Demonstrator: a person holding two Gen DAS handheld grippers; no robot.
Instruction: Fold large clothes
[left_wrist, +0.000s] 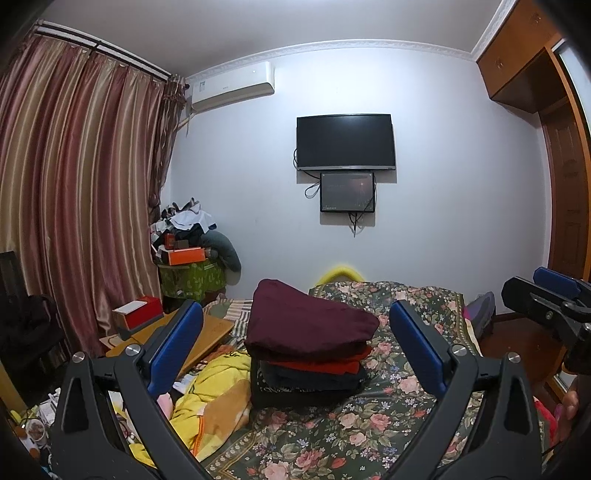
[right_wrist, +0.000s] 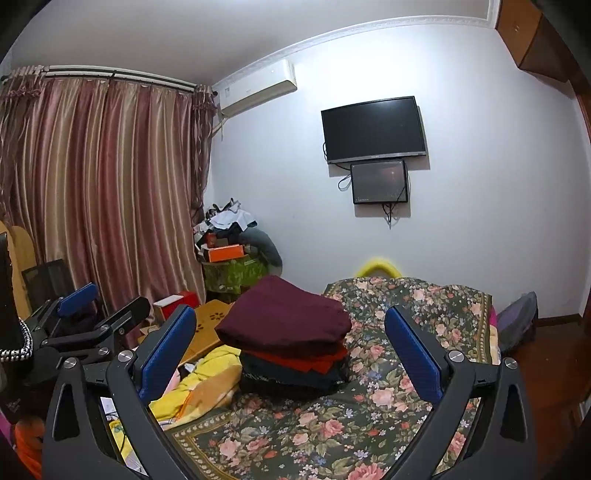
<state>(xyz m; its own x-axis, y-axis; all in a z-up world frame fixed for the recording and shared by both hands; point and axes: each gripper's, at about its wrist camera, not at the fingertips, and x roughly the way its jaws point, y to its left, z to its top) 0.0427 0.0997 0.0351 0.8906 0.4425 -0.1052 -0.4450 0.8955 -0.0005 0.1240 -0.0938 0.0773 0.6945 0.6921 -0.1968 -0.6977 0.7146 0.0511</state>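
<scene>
A stack of folded clothes sits on the floral bedspread (left_wrist: 369, 424), with a maroon garment (left_wrist: 303, 321) on top, a red one (left_wrist: 317, 363) under it and dark ones at the bottom. It also shows in the right wrist view, maroon garment (right_wrist: 284, 321) on top, on the bedspread (right_wrist: 369, 424). My left gripper (left_wrist: 295, 325) is open and empty, held above the bed in front of the stack. My right gripper (right_wrist: 290, 328) is open and empty too, just right of the left one. Each gripper shows at the edge of the other's view.
A yellow blanket (left_wrist: 210, 402) lies bunched left of the stack. A wooden lap table (left_wrist: 192, 339) with a red box (left_wrist: 138, 312) stands beyond it. Striped curtains (left_wrist: 74, 184) hang on the left. A cluttered pile (left_wrist: 188, 243) fills the corner. A TV (left_wrist: 345, 142) hangs on the far wall.
</scene>
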